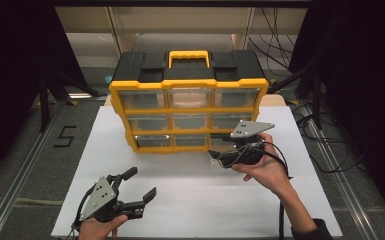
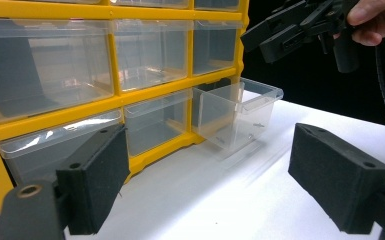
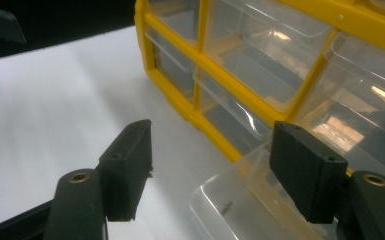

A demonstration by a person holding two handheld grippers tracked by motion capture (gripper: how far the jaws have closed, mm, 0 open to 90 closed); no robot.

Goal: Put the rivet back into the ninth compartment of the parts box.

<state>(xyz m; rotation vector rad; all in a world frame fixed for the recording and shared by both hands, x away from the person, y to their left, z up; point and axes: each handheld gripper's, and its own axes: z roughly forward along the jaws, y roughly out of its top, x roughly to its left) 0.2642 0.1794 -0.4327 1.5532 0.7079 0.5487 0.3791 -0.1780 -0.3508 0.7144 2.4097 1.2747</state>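
Since the clear plastic drawer (image 2: 237, 115) stands pulled well out of the bottom right slot of the yellow-and-black plastic organiser cabinet (image 1: 189, 85), its front resting near the white tabletop (image 1: 195, 200), the main risk as I judge it is that it slides free of its slot or gets knocked askew. The right claw (image 1: 219, 156) hangs just above the drawer's open front, its jaws spread with nothing between the pads; a careless drop or sweep of that hand could strike the rim and tip the drawer, or shove the light cabinet backward. The left claw (image 1: 141, 186) sits well apart near the front edge, jaws wide and empty, so it offers no bracing. A black "5" (image 1: 65, 136) is marked on the floor at left; faint moulded lettering on the drawer's rim is too small to read.
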